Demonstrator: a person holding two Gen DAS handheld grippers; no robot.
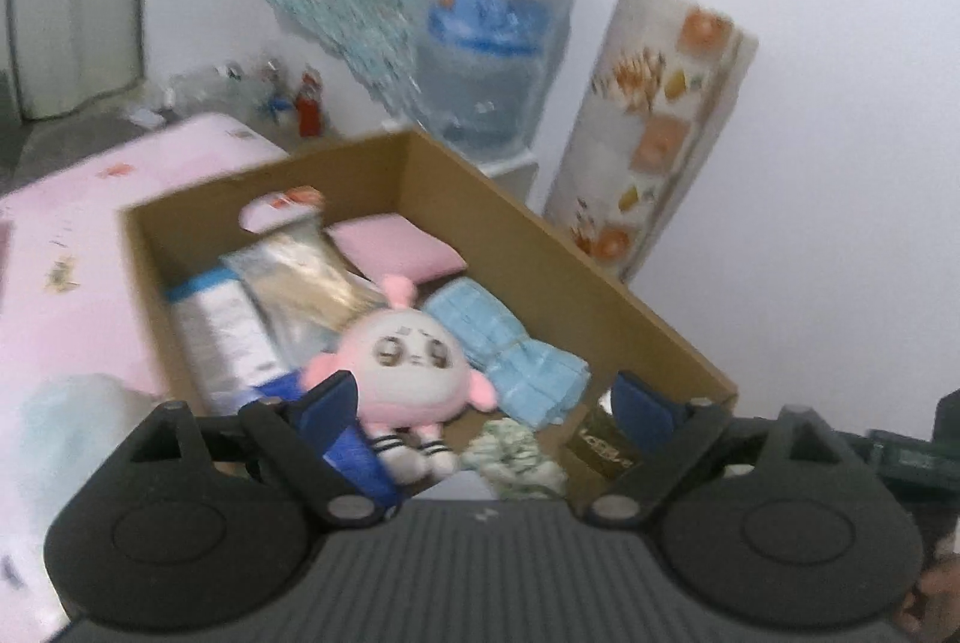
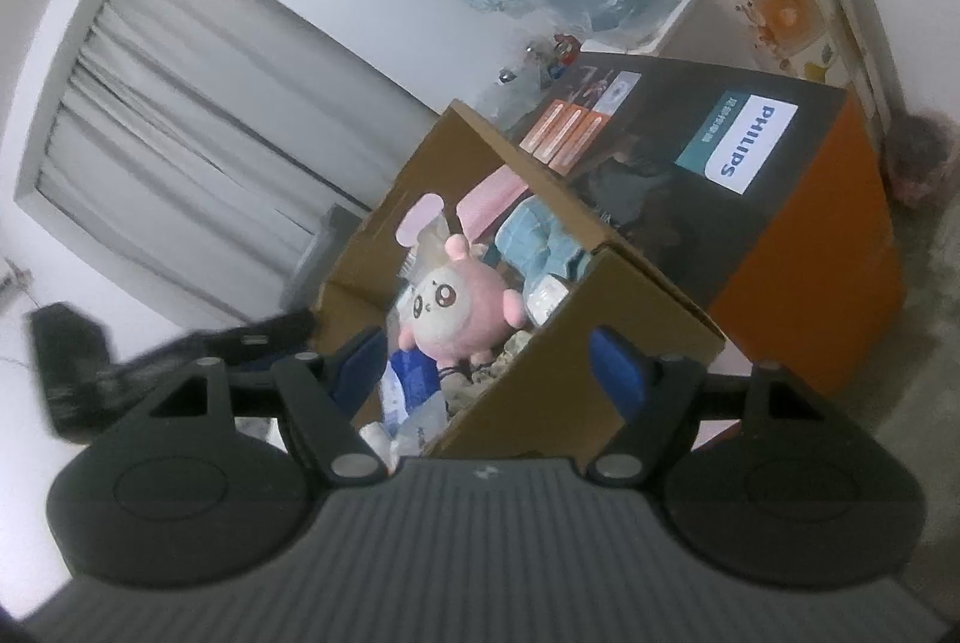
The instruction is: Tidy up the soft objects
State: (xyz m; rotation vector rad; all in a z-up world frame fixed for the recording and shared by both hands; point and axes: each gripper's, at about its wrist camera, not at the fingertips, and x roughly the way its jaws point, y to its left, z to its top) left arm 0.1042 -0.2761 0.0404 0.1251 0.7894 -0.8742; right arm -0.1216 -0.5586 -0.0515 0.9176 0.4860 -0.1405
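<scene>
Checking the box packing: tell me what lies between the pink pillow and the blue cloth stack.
Nothing: in the left wrist view the pink pillow borders the blue cloth stack, with dark shadow between.

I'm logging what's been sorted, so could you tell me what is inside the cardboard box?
The cardboard box holds a pink plush toy, pink cushion, blue folded cloth and plastic packets. Anything beneath them is hidden.

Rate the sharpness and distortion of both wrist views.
Left wrist view: motion-smeared throughout; the plush toy and cardboard box have soft edges. Right wrist view: sharper, the plush toy's face is crisp, but fisheye bending curves the window frame; a dark blur sits at the left.
</scene>
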